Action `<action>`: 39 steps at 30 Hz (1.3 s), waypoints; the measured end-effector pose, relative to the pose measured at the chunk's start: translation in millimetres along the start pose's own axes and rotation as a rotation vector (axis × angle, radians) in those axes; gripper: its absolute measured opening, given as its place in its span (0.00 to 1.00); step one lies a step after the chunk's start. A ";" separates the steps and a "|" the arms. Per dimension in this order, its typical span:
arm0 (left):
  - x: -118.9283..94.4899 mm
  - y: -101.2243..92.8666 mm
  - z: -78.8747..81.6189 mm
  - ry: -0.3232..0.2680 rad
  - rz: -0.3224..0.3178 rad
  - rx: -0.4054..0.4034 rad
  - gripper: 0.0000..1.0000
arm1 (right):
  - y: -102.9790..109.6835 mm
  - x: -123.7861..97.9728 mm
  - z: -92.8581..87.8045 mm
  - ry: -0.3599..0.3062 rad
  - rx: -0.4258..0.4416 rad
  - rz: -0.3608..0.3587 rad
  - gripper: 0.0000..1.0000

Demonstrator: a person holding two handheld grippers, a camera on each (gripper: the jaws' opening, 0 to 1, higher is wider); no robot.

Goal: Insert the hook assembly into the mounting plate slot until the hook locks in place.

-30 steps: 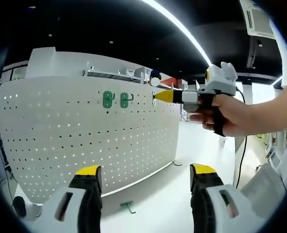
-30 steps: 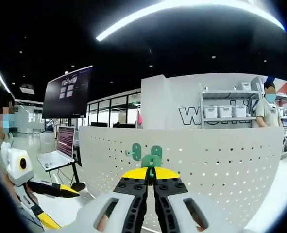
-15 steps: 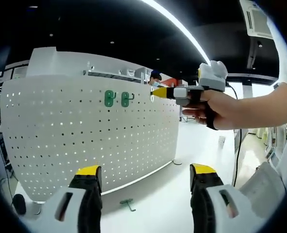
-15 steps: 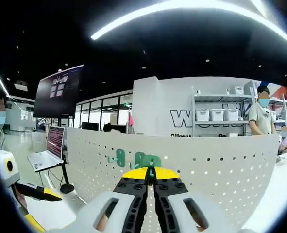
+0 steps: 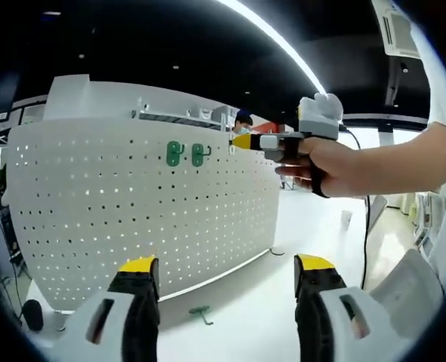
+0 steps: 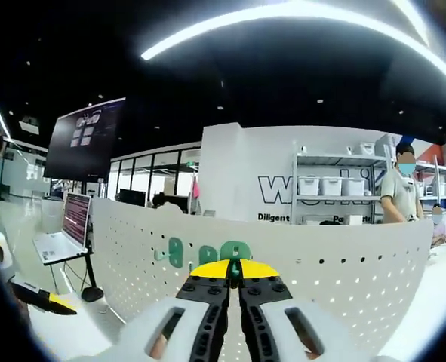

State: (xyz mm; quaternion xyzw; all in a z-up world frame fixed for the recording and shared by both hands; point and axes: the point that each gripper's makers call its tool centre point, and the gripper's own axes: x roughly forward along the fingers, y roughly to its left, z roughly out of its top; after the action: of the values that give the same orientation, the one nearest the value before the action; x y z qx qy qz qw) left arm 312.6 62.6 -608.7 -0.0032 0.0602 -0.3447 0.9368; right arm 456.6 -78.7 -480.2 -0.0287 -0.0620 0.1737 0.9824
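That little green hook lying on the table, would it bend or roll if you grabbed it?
The hook looks like moulded plastic, so probably stiff and light. Its bent shape lies flat on the table, so it likely won't roll. Being small and thin, it might skid when nudged.

I see a bright ceiling light strip [image 5: 283,45] glaring against a dark ceiling; the pegboard [image 5: 132,219] is evenly lit, and fisheye bending curves its edges.

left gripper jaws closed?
No, the left gripper stands wide open, the white table showing between its yellow-tipped jaws.
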 end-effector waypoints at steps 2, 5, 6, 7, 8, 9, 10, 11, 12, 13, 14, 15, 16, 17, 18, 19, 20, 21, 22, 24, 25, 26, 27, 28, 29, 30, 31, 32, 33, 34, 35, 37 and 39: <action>-1.8 -0.8 -3.3 0.006 0.003 -0.002 0.74 | -1.6 1.8 -0.6 -0.001 -0.003 -0.006 0.01; -3.7 -1.7 -4.7 0.003 0.004 -0.010 0.74 | -5.2 3.9 -1.7 -0.001 -0.007 -0.022 0.01; -4.1 -1.6 -5.0 0.002 0.005 -0.011 0.74 | -5.7 5.2 -2.2 -0.002 -0.006 -0.026 0.01; -4.5 -1.7 -5.1 0.001 0.005 -0.011 0.74 | -5.7 5.9 -2.5 0.000 -0.010 -0.028 0.01; -5.2 -2.2 -5.0 -0.001 0.005 -0.012 0.74 | -5.6 6.3 -2.4 -0.001 -0.010 -0.028 0.01; -5.9 -2.4 -5.1 0.000 0.007 -0.011 0.74 | -5.2 7.0 -2.6 -0.002 -0.010 -0.028 0.01; -6.3 -2.2 -5.1 -0.002 0.008 -0.010 0.74 | -4.8 8.4 -3.2 -0.001 -0.019 -0.029 0.01; -6.8 -2.0 -5.0 -0.004 0.010 -0.011 0.74 | -5.1 8.9 -3.7 0.000 -0.019 -0.032 0.01; -7.4 -1.9 -5.0 -0.005 0.013 -0.010 0.73 | -5.8 9.9 -4.4 0.001 -0.015 -0.033 0.01; -8.1 -1.9 -5.0 -0.006 0.014 -0.010 0.73 | -6.4 10.4 -4.7 0.002 -0.016 -0.035 0.01; -8.8 -1.6 -5.2 -0.006 0.017 -0.008 0.73 | -7.6 11.2 -4.9 0.002 -0.018 -0.040 0.01; -9.5 -1.3 -5.6 -0.005 0.020 -0.007 0.73 | -8.1 11.8 -5.3 0.004 -0.019 -0.042 0.01; -10.5 -1.2 -5.8 -0.007 0.022 -0.006 0.73 | -8.5 12.7 -5.5 0.004 -0.025 -0.043 0.01; -11.0 -1.1 -5.9 -0.009 0.023 -0.007 0.73 | -9.0 13.3 -5.5 0.003 -0.031 -0.045 0.01; -11.6 -0.9 -6.4 -0.010 0.024 -0.009 0.73 | -9.0 14.2 -6.2 0.004 -0.030 -0.044 0.01; -12.0 -0.5 -7.2 -0.009 0.027 -0.009 0.73 | -9.1 15.5 -8.4 0.011 -0.033 -0.044 0.01; -12.5 -0.5 -7.8 -0.009 0.029 -0.009 0.73 | -9.5 16.1 -10.0 0.016 -0.035 -0.045 0.01; -13.2 -0.9 -8.4 -0.009 0.029 -0.012 0.73 | -10.3 16.2 -11.7 0.020 -0.032 -0.049 0.01; -13.7 -1.2 -9.3 -0.009 0.029 -0.013 0.73 | -10.9 16.5 -12.5 0.022 -0.031 -0.052 0.01; -14.8 -1.9 -9.8 -0.010 0.030 -0.013 0.73 | -12.0 17.7 -13.5 0.024 -0.027 -0.055 0.01; -15.2 -1.9 -9.8 -0.011 0.031 -0.014 0.73 | -11.9 18.6 -13.8 0.025 -0.033 -0.056 0.01; -15.5 -1.6 -10.8 -0.010 0.032 -0.017 0.73 | -11.6 19.4 -13.5 0.024 -0.054 -0.054 0.01; -15.8 -1.4 -11.6 -0.008 0.033 -0.017 0.73 | -11.0 20.1 -14.1 0.025 -0.056 -0.054 0.01; -16.2 -1.1 -12.0 -0.006 0.035 -0.017 0.73 | -11.2 20.5 -14.2 0.025 -0.050 -0.053 0.01; -16.5 -1.0 -12.2 -0.006 0.035 -0.019 0.73 | -11.4 21.2 -14.4 0.025 -0.050 -0.053 0.01; -16.9 -0.9 -12.3 -0.005 0.036 -0.020 0.72 | -12.4 21.8 -14.7 0.027 -0.059 -0.057 0.01; -17.4 -0.8 -12.9 -0.003 0.037 -0.020 0.72 | -13.4 22.9 -15.3 0.028 -0.060 -0.059 0.01; -17.7 -0.7 -13.6 -0.002 0.036 -0.021 0.72 | -14.2 24.0 -15.9 0.030 -0.047 -0.061 0.01; -17.9 -0.8 -14.4 0.000 0.036 -0.022 0.72 | -14.5 24.3 -15.8 0.030 -0.048 -0.062 0.01; -18.1 -0.7 -15.4 0.003 0.036 -0.023 0.72 | -14.6 24.9 -16.2 0.029 -0.048 -0.063 0.01; -18.4 -0.9 -16.5 0.006 0.036 -0.024 0.72 | -14.6 26.3 -18.3 0.035 -0.047 -0.060 0.01; -19.5 -0.3 -17.5 0.009 0.038 -0.027 0.72 | -15.0 27.7 -20.7 0.041 -0.048 -0.058 0.01; -21.0 1.0 -18.8 0.013 0.042 -0.030 0.72 | -17.4 29.6 -24.8 0.051 -0.042 -0.062 0.01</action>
State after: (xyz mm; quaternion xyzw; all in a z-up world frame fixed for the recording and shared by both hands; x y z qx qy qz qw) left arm 295.3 77.6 -625.1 -0.0138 0.0717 -0.3241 0.9432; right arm 493.4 -85.7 -500.0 -0.0517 -0.0413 0.1408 0.9878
